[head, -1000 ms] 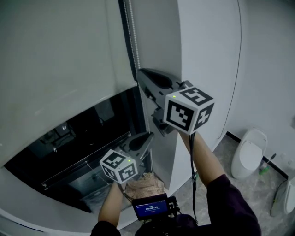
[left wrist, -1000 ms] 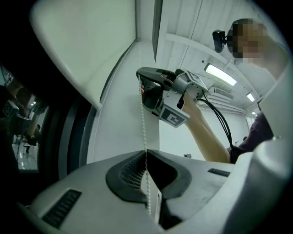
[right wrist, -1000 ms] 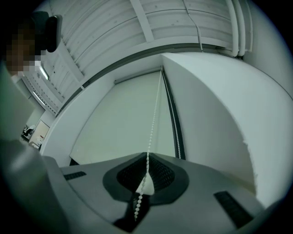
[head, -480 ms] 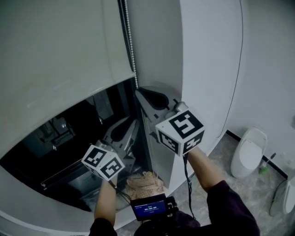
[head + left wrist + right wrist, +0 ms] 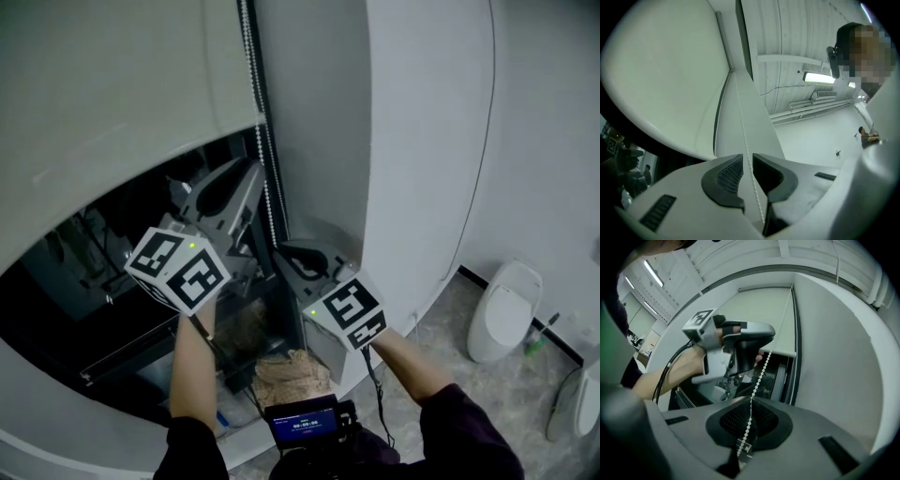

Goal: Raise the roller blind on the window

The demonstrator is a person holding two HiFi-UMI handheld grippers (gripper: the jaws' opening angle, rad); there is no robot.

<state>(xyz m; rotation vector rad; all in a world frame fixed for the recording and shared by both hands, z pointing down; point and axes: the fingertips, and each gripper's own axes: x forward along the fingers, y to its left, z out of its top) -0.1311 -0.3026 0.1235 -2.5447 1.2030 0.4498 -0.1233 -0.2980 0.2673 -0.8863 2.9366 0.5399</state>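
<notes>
Higher than a second ago, the roller blind [image 5: 112,84] covers only the upper window [image 5: 84,281]. Right tongs [image 5: 284,255], now low, clamp its bead chain [image 5: 255,103] (pull likely spent). Left tongs [image 5: 251,173], raised, stand slightly apart around it and should pinch next.

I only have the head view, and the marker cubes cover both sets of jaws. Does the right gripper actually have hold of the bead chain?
Observer: Yes. In the right gripper view, the right gripper has its jaws closed on the bead chain, which runs straight upward from them.
Operator: And the left one, higher up: is it clamped too?
Observer: No. The left gripper is open. Its own view shows the chain passing between the pads, with a narrow gap on each side.
</notes>
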